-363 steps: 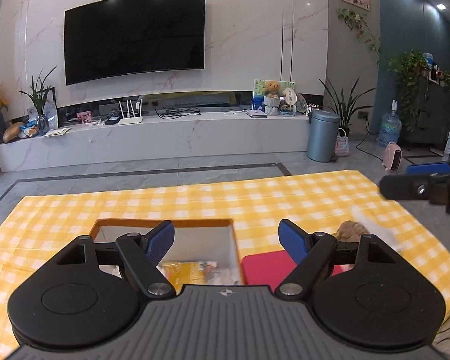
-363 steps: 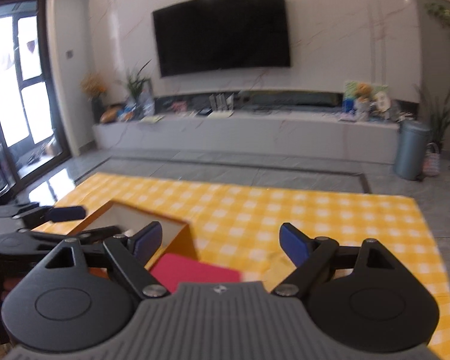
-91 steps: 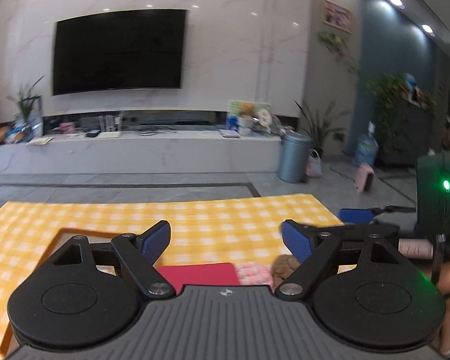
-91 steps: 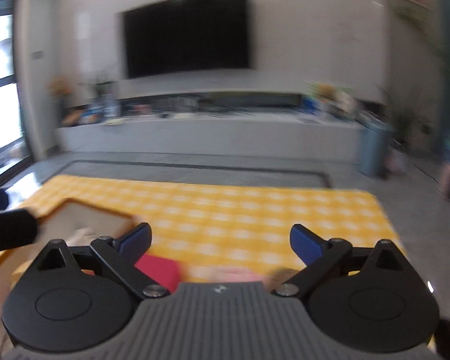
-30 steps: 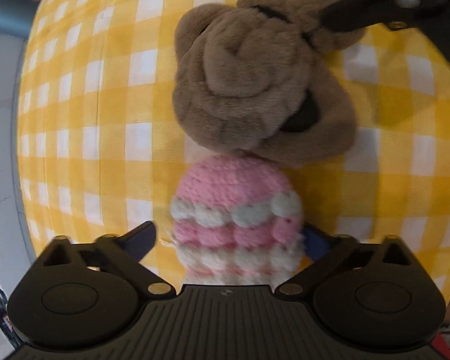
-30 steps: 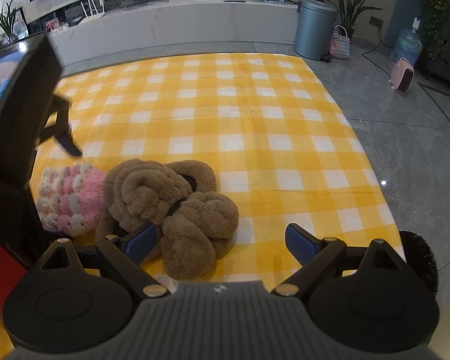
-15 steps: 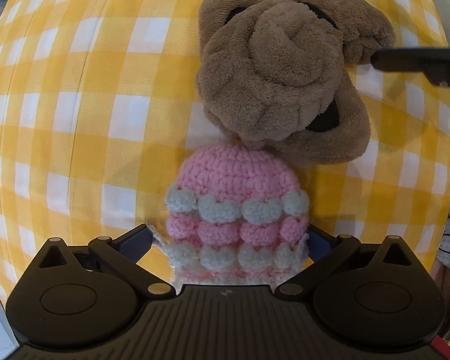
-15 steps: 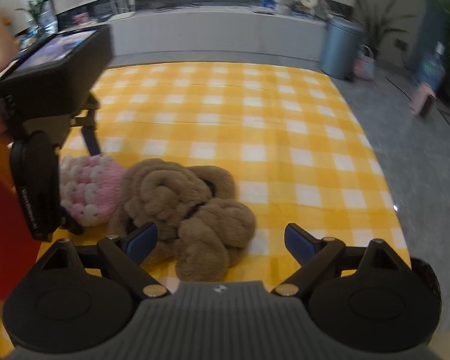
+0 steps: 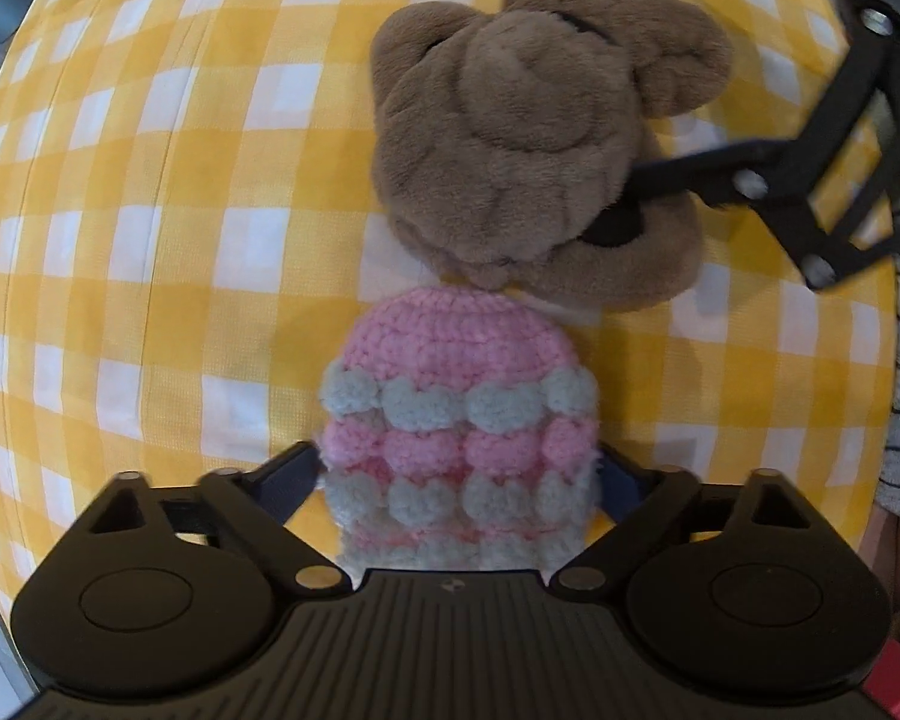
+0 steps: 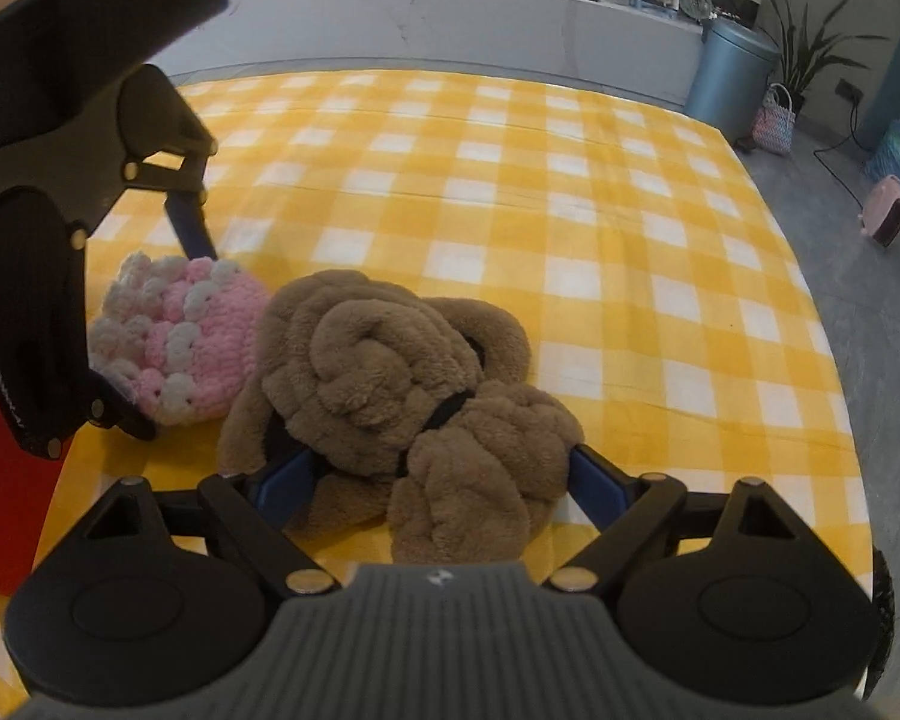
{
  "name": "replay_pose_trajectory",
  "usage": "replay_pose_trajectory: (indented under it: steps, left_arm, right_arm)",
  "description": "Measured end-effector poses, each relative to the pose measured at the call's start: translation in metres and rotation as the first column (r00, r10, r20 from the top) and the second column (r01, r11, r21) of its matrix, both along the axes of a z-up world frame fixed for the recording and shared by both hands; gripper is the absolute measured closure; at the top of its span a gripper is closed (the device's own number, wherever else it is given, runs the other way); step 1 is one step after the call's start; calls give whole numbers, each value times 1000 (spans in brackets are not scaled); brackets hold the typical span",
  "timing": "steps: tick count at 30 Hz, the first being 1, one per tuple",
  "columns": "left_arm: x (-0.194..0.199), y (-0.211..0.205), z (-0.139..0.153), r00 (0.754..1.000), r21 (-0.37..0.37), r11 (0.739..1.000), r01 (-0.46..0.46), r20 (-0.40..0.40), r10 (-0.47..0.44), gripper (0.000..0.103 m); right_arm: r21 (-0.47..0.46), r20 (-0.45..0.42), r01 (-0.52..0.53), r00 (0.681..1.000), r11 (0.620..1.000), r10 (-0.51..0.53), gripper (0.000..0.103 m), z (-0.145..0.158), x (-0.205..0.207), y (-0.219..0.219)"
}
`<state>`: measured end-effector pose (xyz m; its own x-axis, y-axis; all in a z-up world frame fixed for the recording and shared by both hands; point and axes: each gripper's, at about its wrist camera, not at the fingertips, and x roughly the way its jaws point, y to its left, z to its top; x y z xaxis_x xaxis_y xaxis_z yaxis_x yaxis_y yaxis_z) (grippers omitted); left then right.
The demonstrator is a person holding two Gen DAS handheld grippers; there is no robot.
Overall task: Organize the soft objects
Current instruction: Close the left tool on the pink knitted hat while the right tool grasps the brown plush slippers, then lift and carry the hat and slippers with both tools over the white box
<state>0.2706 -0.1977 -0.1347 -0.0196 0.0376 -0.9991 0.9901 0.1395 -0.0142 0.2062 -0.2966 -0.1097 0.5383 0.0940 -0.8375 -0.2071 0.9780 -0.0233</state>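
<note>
Two soft things lie touching each other on the yellow checked cloth (image 10: 570,192) over the counter: a pink and white crochet piece (image 9: 459,414) and a brown plush toy (image 10: 402,396). My left jaws (image 9: 456,474) point straight down over the crochet piece, which sits right between them, its long axis running away from me toward the plush. They have just been closing and stand wide, the fingers at its flanks; whether they press yet I cannot tell. My right jaws (image 10: 432,480) come in at a slant on the plush, which lies between them, its long axis running slantwise from jaw to jaw; they too have just been closing, wide, with no firm grip showing. Each hand is nearer its own thing. No container shows, only a red flat thing (image 10: 6,480) at the left edge, so where these go I cannot say
</note>
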Motion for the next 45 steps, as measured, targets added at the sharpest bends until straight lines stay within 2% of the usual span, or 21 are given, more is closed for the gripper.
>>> replay_pose_trajectory:
  steps: [1,2,6,12,15,18,21,23,25,26,27,29,31,33,34,35,37,38,40,42,45]
  left_arm:
    - [-3,1,3,1000,-8,1000,23,3,-23,14]
    - [-6,1,5,999,-10,999,39,7,-39,23]
    - [-14,0,8,999,-1,999,51,8,-51,38]
    - [-41,-10,8,991,58,992,112,66,-115,40]
    - [-44,-15,6,993,113,993,38,104,-50,39]
    - [-48,-15,18,983,75,997,28,178,-41,38]
    - [-46,-11,31,957,4,996,-91,277,87,38]
    - [-56,-9,34,929,-3,994,-113,353,107,38]
    - [-64,-8,41,878,-13,986,-165,454,153,37]
    - [-67,-5,46,856,-37,978,-203,479,196,37]
    - [-72,-1,53,844,-69,969,-235,480,239,37]
    - [-83,6,65,831,-135,946,-295,454,323,36]
    - [-83,4,78,801,-170,913,-371,439,407,37]
    - [-85,6,88,746,-173,871,-460,456,485,37]
    - [-82,5,84,729,-176,855,-488,458,509,38]
    - [-86,6,87,726,-193,850,-491,449,521,38]
    - [-80,17,96,735,-256,846,-468,418,533,39]
    - [-84,18,102,732,-278,836,-474,403,549,39]
    - [-91,19,113,711,-325,803,-500,375,595,39]
    - [-95,20,120,706,-364,787,-499,355,612,39]
    - [-108,22,131,700,-398,772,-496,343,627,39]
  right_arm:
    - [5,-5,9,1000,1000,-9,27,1,0,-2]
    - [17,-14,20,1000,1000,-19,29,1,1,-5]
    - [46,-22,31,999,998,-30,38,2,1,-11]
    - [77,-21,63,998,995,-62,47,5,-3,-17]
    - [53,-12,85,996,995,-84,47,7,-5,-18]
    - [19,-2,78,997,997,-78,47,8,-8,-17]
    - [41,8,94,995,995,-95,48,12,-9,-22]
    - [44,20,108,994,993,-109,48,15,-10,-25]
    - [40,29,118,993,992,-119,50,16,-11,-26]
    - [37,29,121,992,992,-122,60,17,-11,-26]
    - [36,26,123,992,992,-124,67,17,-11,-26]
    - [39,28,129,991,991,-130,67,18,-12,-27]
    - [40,22,130,991,991,-131,68,17,-12,-27]
    - [44,15,133,991,990,-133,68,16,-12,-28]
    - [44,13,135,991,990,-136,67,15,-11,-29]
    - [48,13,138,990,989,-139,65,14,-10,-30]
    - [58,22,139,990,989,-141,54,15,-10,-31]
    - [51,31,131,991,990,-132,49,14,-10,-30]
    - [15,52,79,995,997,-80,27,9,-8,-25]
    - [-13,43,24,999,1000,-24,23,3,-7,-16]
    - [-55,53,3,999,998,-1,22,-3,-4,-10]
